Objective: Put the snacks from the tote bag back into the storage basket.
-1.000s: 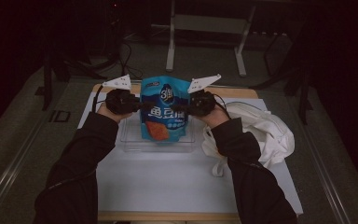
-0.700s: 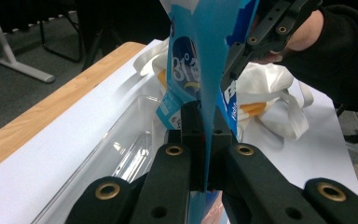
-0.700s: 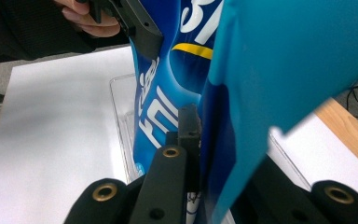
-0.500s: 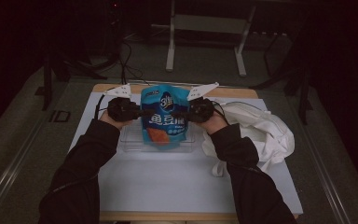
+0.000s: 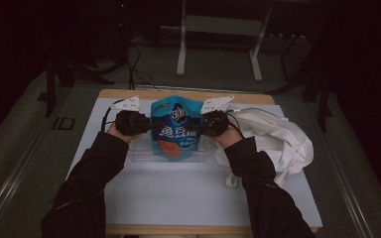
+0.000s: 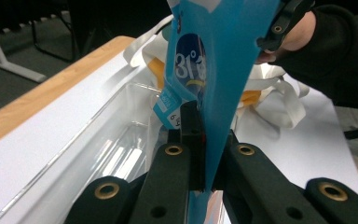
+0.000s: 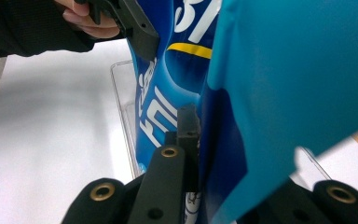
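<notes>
Two grippers clamp one blue pouch (image 5: 176,129) upright over a clear tray (image 5: 140,154) mid-table: left gripper (image 5: 151,125) on its left edge, right gripper (image 5: 198,129) on its right. The left gripper view shows "31°"; the high view shows a white bag (image 5: 278,141) to the right.

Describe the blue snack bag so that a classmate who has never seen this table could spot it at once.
On the white table, look above the clear plastic tray at the centre. The blue snack bag hangs there upright, pinched at each side edge; it is the lone brightly printed item, beside the plain white cloth bag.
</notes>
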Demonstrator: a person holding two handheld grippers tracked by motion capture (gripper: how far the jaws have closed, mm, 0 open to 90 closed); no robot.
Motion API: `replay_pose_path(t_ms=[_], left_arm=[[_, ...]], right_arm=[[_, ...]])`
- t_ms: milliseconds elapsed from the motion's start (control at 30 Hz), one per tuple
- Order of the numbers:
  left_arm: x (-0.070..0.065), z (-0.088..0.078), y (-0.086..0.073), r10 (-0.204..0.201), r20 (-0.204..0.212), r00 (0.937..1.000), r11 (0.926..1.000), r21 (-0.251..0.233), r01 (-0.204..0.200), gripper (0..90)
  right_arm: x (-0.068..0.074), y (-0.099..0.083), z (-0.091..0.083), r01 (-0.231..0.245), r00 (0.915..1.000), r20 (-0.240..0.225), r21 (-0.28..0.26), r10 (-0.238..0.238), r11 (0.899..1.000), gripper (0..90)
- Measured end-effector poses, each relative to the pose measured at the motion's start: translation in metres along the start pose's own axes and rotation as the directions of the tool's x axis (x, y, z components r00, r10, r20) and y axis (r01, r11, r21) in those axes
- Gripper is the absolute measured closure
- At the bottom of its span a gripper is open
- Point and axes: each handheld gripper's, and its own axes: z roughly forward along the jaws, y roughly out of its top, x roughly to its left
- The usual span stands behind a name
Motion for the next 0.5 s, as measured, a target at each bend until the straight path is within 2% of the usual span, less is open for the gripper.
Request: replay_pose_path(t_ms=[133,267,367,500], left_arm=[[-0.001,0.0,0.0,-0.006,-0.007,1.0,1.0,-0.002,0.006,88.5],[-0.005,0.006,0.001,0.008,-0.028,0.9996,0.999,0.045,-0.007,78.1],[-0.006,0.005,0.001,-0.002,-0.032,0.9995,0.9997,0.025,0.003,73.8],[-0.008,0.001,0.002,-0.036,-0.068,0.997,0.9993,-0.001,0.036,60.2]], right_arm=[[-0.002,0.0,-0.001,-0.02,0.9998,-0.007,-0.009,0.02,1.0,82.5],[-0.005,0.0,-0.005,-0.028,0.9996,-0.001,-0.025,0.028,0.999,77.8],[-0.006,0.001,-0.009,-0.037,0.9993,0.004,-0.047,0.037,0.998,70.1],[-0.008,0.0,-0.016,-0.042,0.9987,0.027,-0.062,0.044,0.997,55.9]])
